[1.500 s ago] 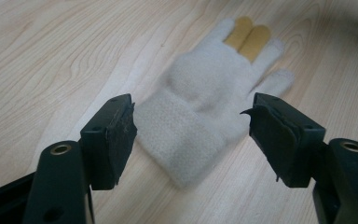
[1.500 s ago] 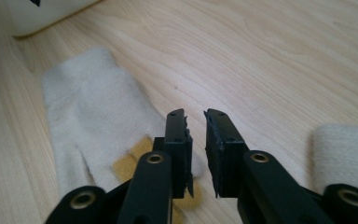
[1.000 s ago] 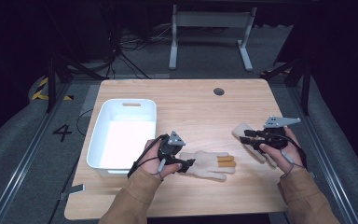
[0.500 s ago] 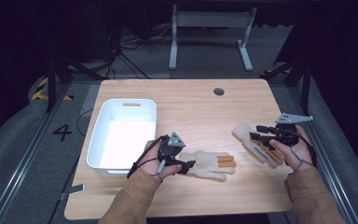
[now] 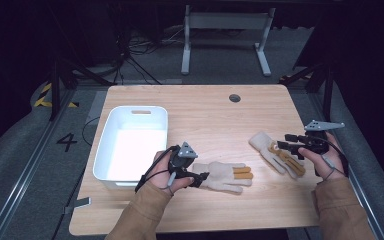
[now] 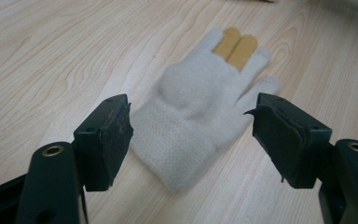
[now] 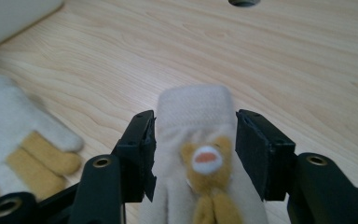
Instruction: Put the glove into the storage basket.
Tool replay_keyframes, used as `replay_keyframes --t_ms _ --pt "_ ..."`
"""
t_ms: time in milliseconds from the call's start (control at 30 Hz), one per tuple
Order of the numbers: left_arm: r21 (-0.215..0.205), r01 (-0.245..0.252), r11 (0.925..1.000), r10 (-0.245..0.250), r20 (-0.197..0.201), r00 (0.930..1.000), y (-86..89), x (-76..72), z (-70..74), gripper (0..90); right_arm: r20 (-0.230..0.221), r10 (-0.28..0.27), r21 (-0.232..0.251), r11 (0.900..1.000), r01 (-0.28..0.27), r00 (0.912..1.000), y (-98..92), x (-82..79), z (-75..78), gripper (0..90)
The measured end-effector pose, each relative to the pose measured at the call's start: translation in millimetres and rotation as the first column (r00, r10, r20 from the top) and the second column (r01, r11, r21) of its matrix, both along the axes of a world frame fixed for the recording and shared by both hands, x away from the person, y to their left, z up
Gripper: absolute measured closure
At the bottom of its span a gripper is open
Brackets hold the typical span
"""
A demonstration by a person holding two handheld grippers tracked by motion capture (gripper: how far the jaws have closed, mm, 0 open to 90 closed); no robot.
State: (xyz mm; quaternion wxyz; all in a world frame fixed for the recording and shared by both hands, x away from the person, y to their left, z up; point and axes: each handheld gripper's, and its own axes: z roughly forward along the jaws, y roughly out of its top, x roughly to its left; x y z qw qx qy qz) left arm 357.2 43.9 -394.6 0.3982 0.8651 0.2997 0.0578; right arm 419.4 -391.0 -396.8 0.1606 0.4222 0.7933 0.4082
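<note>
High view: your left gripper (image 5: 196, 177) stood open at the lower-centre glove's (image 5: 225, 176) cuff; your right gripper's (image 5: 283, 146) jaws, just opening, straddled the right-hand glove (image 5: 275, 155) ungripped.

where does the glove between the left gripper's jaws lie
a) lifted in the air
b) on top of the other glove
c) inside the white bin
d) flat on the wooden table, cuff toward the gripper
d: the glove lies flat on the table, its cuff nearest the left gripper, whose jaws stand apart on either side of it.
</note>
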Motion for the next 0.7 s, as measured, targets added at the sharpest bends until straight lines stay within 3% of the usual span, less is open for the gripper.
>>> replay_keyframes --t_ms 200,267,500,600,700 --pt "0.002 -0.086 0.9963 0.086 0.007 0.9963 5.5 3.9 0.7 22.8 -0.069 -0.046 -0.033 0.998 0.044 0.9965 -1.8 4.1 -11.5 48.2" --pt "-0.001 -0.092 0.9957 0.092 0.007 0.9957 7.0 4.4 0.8 21.9 -0.099 -0.045 -0.051 0.998 0.040 0.9940 -0.9 5.5 -15.3 48.2" --pt "-0.006 -0.118 0.9930 0.118 -0.007 0.9930 7.8 4.7 1.9 20.5 -0.141 -0.050 -0.115 0.993 0.034 0.9887 6.3 10.2 -31.1 48.0" --pt "0.027 -0.125 0.9917 0.125 0.002 0.9921 6.9 3.6 2.5 20.6 -0.148 -0.080 -0.154 0.987 0.057 0.9858 10.2 11.6 -38.8 45.3" --pt "0.018 -0.121 0.9925 0.121 -0.006 0.9926 6.6 3.1 2.9 20.6 -0.147 -0.117 -0.201 0.976 0.087 0.9821 15.8 12.1 -44.1 44.4"
